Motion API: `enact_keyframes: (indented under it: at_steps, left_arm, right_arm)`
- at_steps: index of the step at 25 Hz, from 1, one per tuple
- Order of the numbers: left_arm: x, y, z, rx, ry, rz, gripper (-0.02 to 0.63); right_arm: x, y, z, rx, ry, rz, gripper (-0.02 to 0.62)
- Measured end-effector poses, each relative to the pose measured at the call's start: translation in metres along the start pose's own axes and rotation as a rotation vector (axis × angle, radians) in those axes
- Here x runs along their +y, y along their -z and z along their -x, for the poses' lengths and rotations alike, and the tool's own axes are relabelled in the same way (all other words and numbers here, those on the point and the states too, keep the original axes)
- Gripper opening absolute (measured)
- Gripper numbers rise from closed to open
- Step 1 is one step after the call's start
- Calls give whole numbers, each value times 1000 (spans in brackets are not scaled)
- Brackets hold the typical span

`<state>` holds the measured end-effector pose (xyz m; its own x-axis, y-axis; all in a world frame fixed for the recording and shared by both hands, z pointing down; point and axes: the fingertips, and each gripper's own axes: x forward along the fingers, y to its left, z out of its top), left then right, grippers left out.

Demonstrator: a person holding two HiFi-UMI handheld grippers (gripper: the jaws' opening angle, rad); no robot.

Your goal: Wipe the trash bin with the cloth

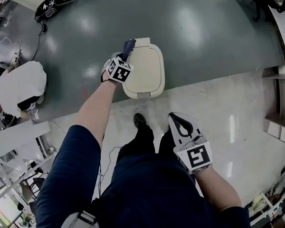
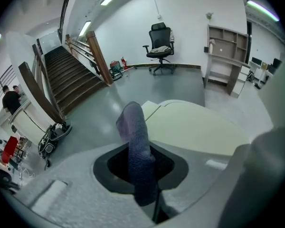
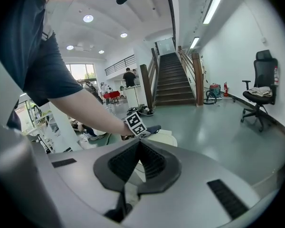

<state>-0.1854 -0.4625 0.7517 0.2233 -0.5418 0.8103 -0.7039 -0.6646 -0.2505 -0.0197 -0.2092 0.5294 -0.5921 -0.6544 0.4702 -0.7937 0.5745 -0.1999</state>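
- the left gripper (image 1: 125, 52) is clamped on a dark blue cloth (image 2: 137, 148), held over the left edge of the cream trash bin (image 1: 145, 72) lid.
- the bin stands on the grey floor (image 1: 204, 27).
- the right gripper (image 1: 181, 123), jaws pressed together with nothing between them, is well apart from the bin.

Floor (image 1: 204, 27): glossy grey-green, with a paler band (image 1: 218, 108) nearer the person.
Walls (image 2: 190, 13): white.
Staircase (image 2: 69, 82): dark treads, wooden rails (image 2: 99, 56).
Office chair (image 2: 160, 41): black, near the walls.
Shelf unit (image 2: 226, 56): pale, open, right of the chair.
Ceiling (image 3: 133, 13): white, with strip lights (image 3: 213, 6) and round lights (image 3: 88, 18).
Window (image 3: 80, 71): bright, at the far end.
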Motion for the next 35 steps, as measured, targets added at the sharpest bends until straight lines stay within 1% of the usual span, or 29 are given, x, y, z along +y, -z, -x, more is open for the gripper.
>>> enact_keyframes:
  at_steps: [3, 8, 12, 15, 18, 22, 26, 31, 35]
  left_arm:
    - [-12, -5, -6, 18, 6, -25, 49]
    - [-25, -21, -12, 36, -21, -25, 49]
    - [-46, -44, -19, 40, -6, -71, 49]
    - [-67, -61, -25, 39, 10, -109, 49]
    - [-88, -75, -29, 25, 34, -132, 49]
    - [-114, -85, -30, 10, 69, -176, 49]
    - [-138, -87, -26, 9, 102, -214, 49]
    - [-168, -81, -16, 2, 146, -265, 49]
    - [-182, -68, -2, -14, 176, -272, 49]
  right_arm:
    - [-2, 8, 4, 11, -1, -21, 5]
    - [-14, 7, 20, 8, 19, -31, 5]
    - [-26, 17, 33, 7, 35, -68, 5]
    - [-35, 20, 41, 9, 36, -62, 5]
    - [-40, 19, 44, -12, 26, -53, 5]
    - [-47, 9, 39, -30, 25, -38, 5]
    - [-53, -4, 26, -57, 12, -8, 5]
    - [-60, -33, 6, -115, 10, 0, 5]
    - [-56, -53, -10, -149, -4, 16, 5]
